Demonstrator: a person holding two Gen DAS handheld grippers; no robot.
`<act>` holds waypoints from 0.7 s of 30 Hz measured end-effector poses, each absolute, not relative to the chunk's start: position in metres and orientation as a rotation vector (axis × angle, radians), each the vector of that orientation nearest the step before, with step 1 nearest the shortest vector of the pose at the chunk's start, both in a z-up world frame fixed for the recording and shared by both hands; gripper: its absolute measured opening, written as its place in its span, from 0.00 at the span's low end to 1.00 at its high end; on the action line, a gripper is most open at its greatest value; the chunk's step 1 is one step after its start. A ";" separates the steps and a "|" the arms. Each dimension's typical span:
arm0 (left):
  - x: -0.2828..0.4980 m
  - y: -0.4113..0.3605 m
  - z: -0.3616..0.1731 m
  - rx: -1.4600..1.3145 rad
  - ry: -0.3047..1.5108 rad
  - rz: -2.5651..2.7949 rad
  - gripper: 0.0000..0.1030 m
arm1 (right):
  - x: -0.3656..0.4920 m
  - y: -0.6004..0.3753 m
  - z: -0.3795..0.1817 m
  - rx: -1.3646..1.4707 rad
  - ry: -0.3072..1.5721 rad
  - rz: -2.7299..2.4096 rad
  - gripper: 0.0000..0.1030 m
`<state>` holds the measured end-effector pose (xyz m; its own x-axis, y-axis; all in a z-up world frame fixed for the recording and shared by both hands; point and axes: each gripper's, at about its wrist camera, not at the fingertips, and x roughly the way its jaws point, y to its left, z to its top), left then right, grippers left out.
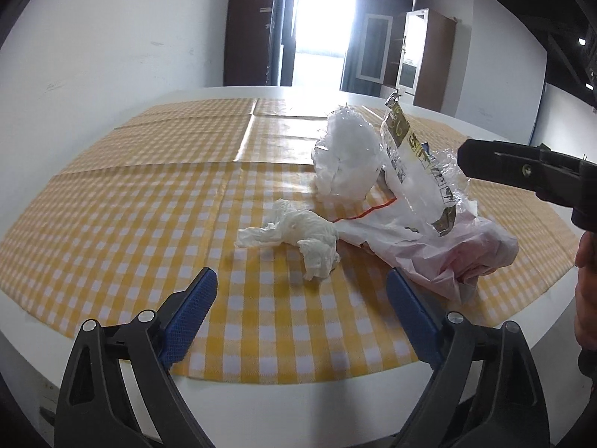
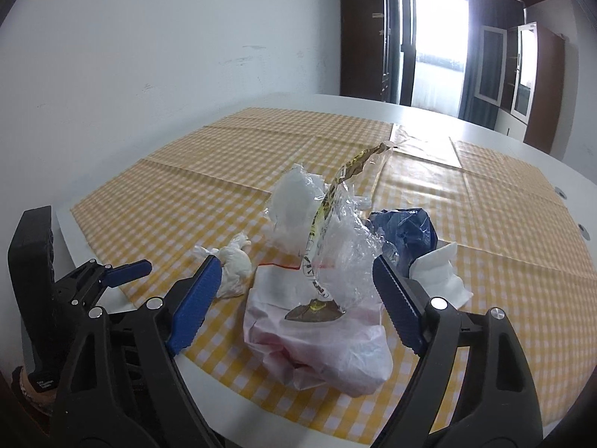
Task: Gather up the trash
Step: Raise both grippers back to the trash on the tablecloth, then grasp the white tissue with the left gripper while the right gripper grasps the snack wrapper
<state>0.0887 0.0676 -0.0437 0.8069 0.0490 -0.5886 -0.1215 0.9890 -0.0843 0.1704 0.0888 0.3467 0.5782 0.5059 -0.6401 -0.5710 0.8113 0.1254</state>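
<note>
A pile of trash lies on the yellow checked tablecloth [image 1: 130, 224]. A crumpled white tissue [image 1: 298, 233] lies nearest my left gripper [image 1: 302, 291], which is open and empty just short of it. Behind are a white plastic wad [image 1: 347, 156], a clear printed wrapper [image 1: 418, 171] and a pinkish white bag [image 1: 447, 254]. My right gripper [image 2: 294, 291] is open, its jaws either side of the white bag [image 2: 317, 343] and the wrapper [image 2: 335, 246]. A blue wad [image 2: 406, 227] and a white napkin [image 2: 440, 272] lie to the right. The tissue [image 2: 233, 265] shows left.
The cloth covers a white round table [image 2: 485, 123] against a white wall [image 1: 112, 37]. The table's front edge is close under both grippers. A bright doorway [image 1: 321, 26] and brown cabinets [image 1: 429, 56] stand beyond the table. The other gripper's body [image 1: 522, 171] reaches in from the right.
</note>
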 end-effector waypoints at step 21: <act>0.131 0.087 -0.060 -0.210 0.703 0.006 0.09 | 0.185 0.118 0.326 -0.132 0.772 0.611 0.06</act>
